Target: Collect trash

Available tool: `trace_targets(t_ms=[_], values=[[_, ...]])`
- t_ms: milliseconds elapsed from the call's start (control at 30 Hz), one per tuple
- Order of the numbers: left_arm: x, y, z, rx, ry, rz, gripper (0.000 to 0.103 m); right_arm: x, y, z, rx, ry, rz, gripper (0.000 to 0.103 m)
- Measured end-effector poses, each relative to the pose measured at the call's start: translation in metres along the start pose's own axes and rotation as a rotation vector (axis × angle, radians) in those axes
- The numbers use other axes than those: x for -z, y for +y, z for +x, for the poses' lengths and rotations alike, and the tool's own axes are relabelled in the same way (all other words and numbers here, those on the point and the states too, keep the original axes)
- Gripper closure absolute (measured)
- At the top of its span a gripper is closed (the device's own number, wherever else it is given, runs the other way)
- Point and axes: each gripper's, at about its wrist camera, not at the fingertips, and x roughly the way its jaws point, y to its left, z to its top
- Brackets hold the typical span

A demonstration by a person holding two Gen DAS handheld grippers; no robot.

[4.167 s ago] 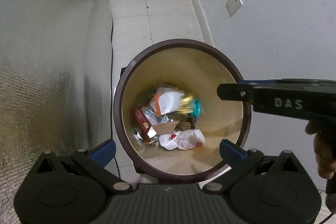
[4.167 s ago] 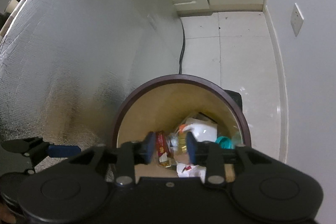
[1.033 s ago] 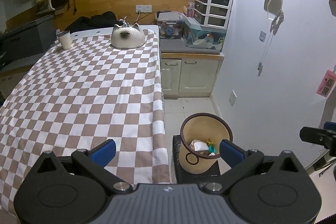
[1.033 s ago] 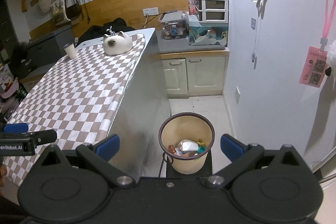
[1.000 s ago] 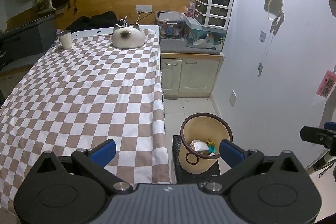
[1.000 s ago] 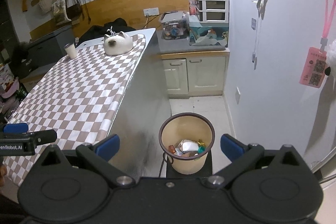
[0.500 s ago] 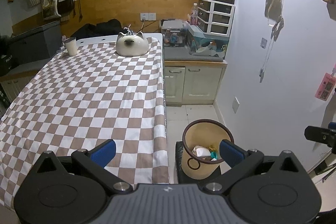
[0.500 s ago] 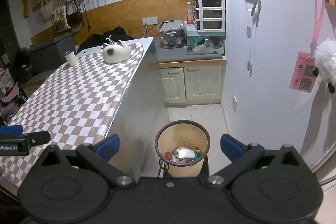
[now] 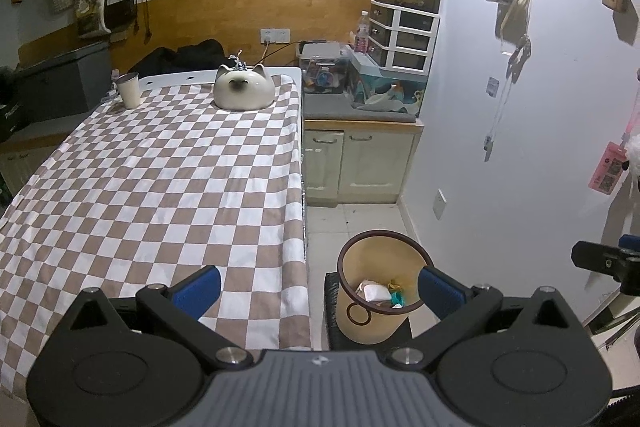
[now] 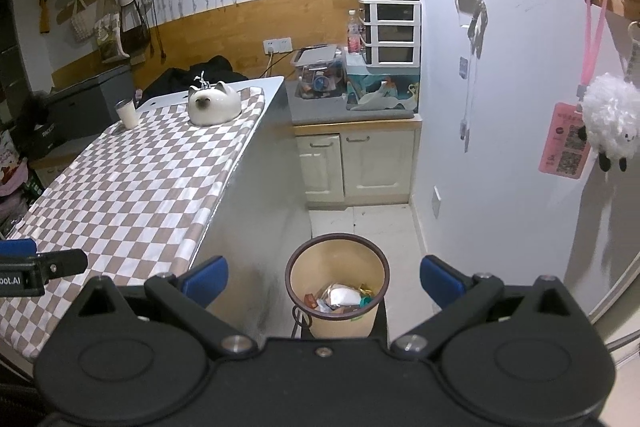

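My left gripper [image 9: 318, 285] hangs with its blue-tipped fingers [image 9: 198, 283] spread wide and nothing between them, high above the near end of the worktop [image 9: 160, 187] with its brown-and-white checked cloth. My right gripper [image 10: 322, 277] is likewise spread wide and empty, held over the floor beside the worktop's silver side panel [image 10: 256, 227]; each gripper's tip also pokes into the edge of the other's view. Between the right gripper's fingers, down below, I see the tan waste bin [image 10: 338, 263] with a dark rim, standing on a small dark stand just beside the worktop's side and near the white wall [image 10: 500, 187]. The trash [image 10: 340, 297] lies in the bottom of the bin: a white crumpled wrapper, a red packet, something teal and a bit of gold foil (I cannot make out more than that from up here). In the left view the same bin [image 9: 360, 319] sits at lower right of the worktop's corner, with the white wrapper visible inside. At the far end of the worktop a white cat-shaped ceramic piece [image 9: 244, 89] rests on the cloth, with a pale cup [image 9: 129, 89] well apart from it to the left. Beyond the bin are cream cabinet doors [image 10: 356, 163] under a grey counter crowded with boxes, a drawer unit and a fish tank.
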Motion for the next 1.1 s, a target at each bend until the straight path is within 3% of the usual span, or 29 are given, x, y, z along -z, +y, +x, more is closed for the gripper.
trace_targets(t_ms=[1100], values=[[-0.0017, -0.0017, -0.0010, 0.010, -0.007, 0.005, 0.000, 0.0006, -0.0002, -0.0034, 0.011, 0.000, -0.002, 0.000]])
